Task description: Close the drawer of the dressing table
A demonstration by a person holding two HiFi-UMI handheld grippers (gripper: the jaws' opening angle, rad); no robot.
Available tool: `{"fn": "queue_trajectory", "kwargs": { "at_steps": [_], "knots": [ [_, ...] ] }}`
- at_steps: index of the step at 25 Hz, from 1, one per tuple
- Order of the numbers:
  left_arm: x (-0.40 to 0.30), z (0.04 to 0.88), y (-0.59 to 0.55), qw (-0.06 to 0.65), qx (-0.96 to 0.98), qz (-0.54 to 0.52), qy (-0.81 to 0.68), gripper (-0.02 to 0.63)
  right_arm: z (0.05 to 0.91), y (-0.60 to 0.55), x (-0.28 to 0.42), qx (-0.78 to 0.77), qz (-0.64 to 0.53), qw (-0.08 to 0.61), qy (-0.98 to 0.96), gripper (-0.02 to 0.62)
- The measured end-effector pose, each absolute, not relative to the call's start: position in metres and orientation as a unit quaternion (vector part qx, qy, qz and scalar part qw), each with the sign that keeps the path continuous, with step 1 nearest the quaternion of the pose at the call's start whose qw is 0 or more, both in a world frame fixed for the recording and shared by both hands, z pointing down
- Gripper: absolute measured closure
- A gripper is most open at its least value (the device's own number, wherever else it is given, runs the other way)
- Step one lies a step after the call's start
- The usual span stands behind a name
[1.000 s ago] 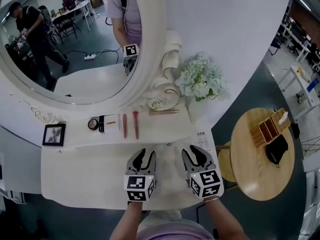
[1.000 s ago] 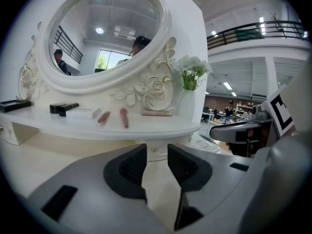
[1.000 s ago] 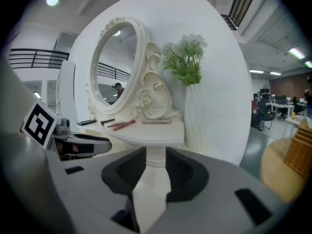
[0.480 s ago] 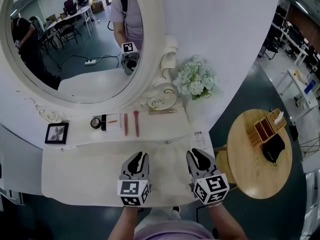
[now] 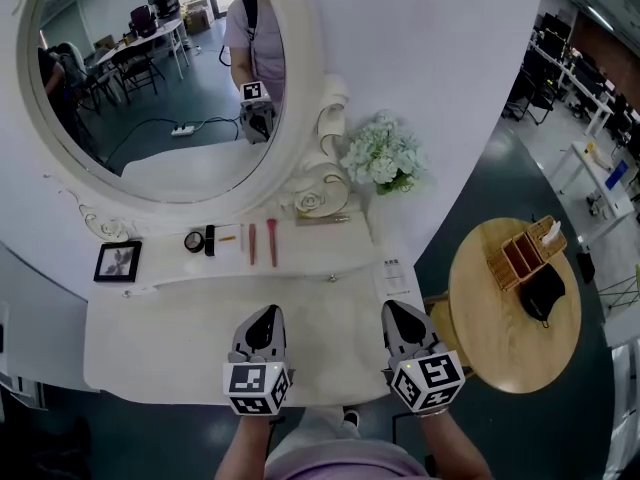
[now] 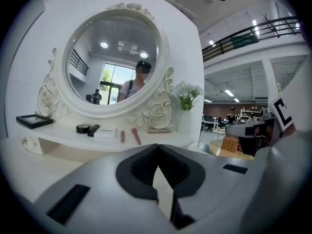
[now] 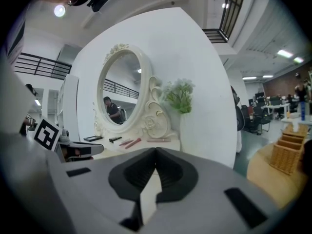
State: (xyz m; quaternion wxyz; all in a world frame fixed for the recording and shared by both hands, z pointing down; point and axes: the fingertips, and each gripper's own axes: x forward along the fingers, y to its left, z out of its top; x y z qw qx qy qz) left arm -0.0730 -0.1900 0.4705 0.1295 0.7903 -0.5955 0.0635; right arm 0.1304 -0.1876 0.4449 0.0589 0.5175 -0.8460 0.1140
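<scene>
My claws: left claw [image 5: 264, 315] and right claw [image 5: 396, 310], wide a second ago, are now shut, empty, drawn back.
White oval-mirrored dressing table [image 5: 150, 338]: no drawer stands open; closing looks done.

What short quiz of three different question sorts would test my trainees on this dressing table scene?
1. True or false: the left gripper and right gripper are both shut and empty.
2. Which stands just right of the mirror in the head view? A flowers B lamp C clock
3. Fill in: in the head view the picture frame sits at the shelf's ___ end.
Key: 1 true; 2 A; 3 left.
</scene>
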Motion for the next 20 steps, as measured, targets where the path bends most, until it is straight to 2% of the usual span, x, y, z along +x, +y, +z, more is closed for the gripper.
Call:
{"fn": "queue_trajectory", "kwargs": {
  "at_steps": [20],
  "knots": [
    [-0.070,0.454,-0.160,0.123,0.792,0.046,-0.596,0.603,0.429,-0.161,0.148,0.535,0.107,0.033,-0.838,0.592]
  ]
}}
